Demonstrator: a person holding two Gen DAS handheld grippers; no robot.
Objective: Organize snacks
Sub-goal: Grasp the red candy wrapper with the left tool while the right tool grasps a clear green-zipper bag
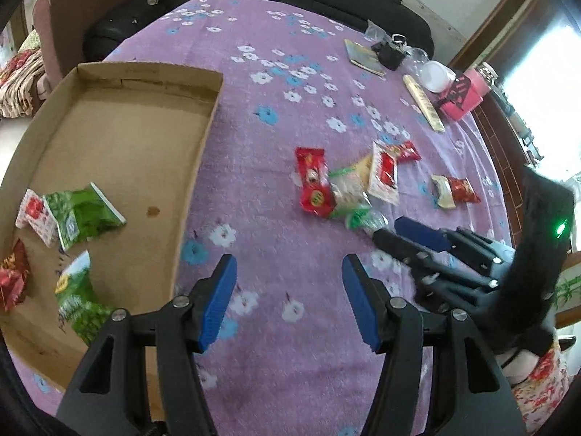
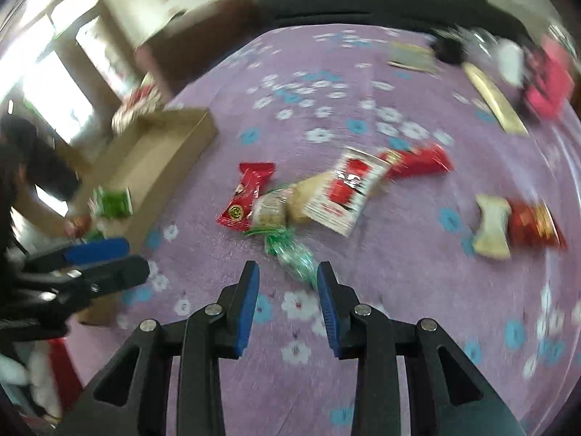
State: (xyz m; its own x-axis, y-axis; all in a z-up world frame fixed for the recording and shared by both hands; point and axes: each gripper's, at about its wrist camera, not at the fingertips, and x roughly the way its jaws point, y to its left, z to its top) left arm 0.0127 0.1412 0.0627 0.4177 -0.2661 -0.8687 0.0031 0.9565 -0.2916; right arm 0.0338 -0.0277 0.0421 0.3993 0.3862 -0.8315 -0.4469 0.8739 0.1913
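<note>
Snacks are split between two places, so the job looks partly done. At the left, a shallow cardboard box (image 1: 120,138) on the purple flowered counter (image 1: 254,254) already holds four or five packets at its near end: two green bags (image 1: 81,216), a small red-and-white packet (image 1: 34,214), and a red one (image 1: 12,276) at the box's near left edge. The far part of the box is bare.

To the right, near the middle of the counter, six packets, as far as I can count, lie loose. A red wrapper (image 1: 312,181), a pale packet (image 1: 346,185), a white-and-red sachet (image 1: 383,170) and a red packet behind it (image 1: 406,150) overlap in one heap; a green twisted candy (image 2: 292,254) lies nearest; a red-and-cream packet (image 1: 454,190) sits apart further right. I judge these are what is left to move.

The left tool (image 1: 288,298) hangs over bare counter beside the box, its jaws wide apart and holding nothing. The right tool (image 2: 287,305) points at the green candy, jaws parted on either side of its near end, not yet clamped; the blur leaves contact unclear.

Along the far right edge lie unrelated bits: a pink box (image 1: 463,96) and a pale flat strip (image 1: 425,103).
</note>
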